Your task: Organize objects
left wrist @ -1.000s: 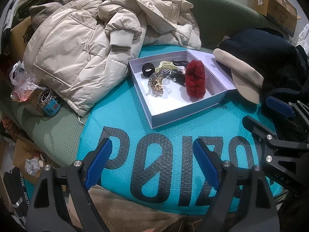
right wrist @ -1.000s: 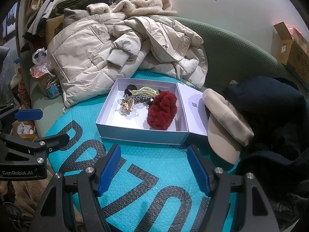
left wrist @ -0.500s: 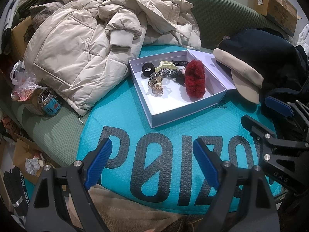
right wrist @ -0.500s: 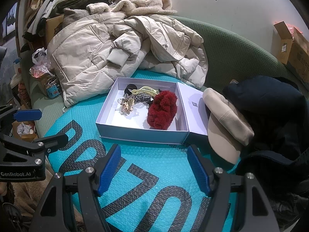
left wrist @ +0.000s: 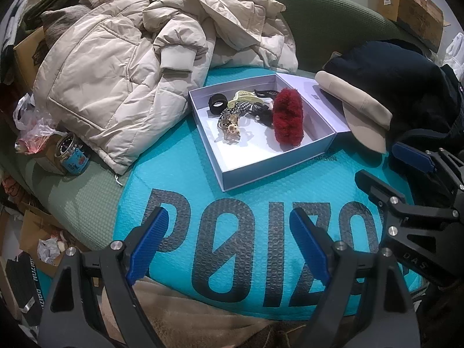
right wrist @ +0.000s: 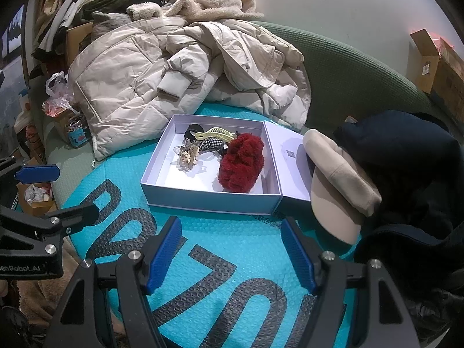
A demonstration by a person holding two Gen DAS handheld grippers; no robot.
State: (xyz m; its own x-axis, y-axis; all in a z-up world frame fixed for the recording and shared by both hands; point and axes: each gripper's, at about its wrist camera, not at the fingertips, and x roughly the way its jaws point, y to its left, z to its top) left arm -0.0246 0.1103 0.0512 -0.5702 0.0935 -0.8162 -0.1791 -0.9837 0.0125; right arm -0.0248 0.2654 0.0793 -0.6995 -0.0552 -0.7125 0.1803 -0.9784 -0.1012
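An open lavender box [left wrist: 269, 163] [right wrist: 208, 201] sits on a turquoise bubble mailer [left wrist: 232, 232] [right wrist: 232, 261]. Inside lie a red fuzzy scrunchie [left wrist: 288, 120] [right wrist: 240, 166], a yellow hair claw [left wrist: 242, 97] [right wrist: 214, 133], a black hair tie [left wrist: 217, 104], a checkered piece [right wrist: 213, 145] and a small clear charm [left wrist: 230, 130] [right wrist: 187, 158]. My left gripper [left wrist: 229, 243] is open and empty, hovering over the mailer in front of the box. My right gripper [right wrist: 230, 249] is open and empty, just in front of the box.
A beige puffer jacket [left wrist: 121, 66] [right wrist: 162, 78] lies behind and left of the box. A beige cap [left wrist: 356, 110] [right wrist: 339, 185] and dark clothing [right wrist: 406, 156] lie to the right. A blue-labelled jar [left wrist: 72, 156] stands at the left. Cardboard boxes [left wrist: 406, 3] sit far right.
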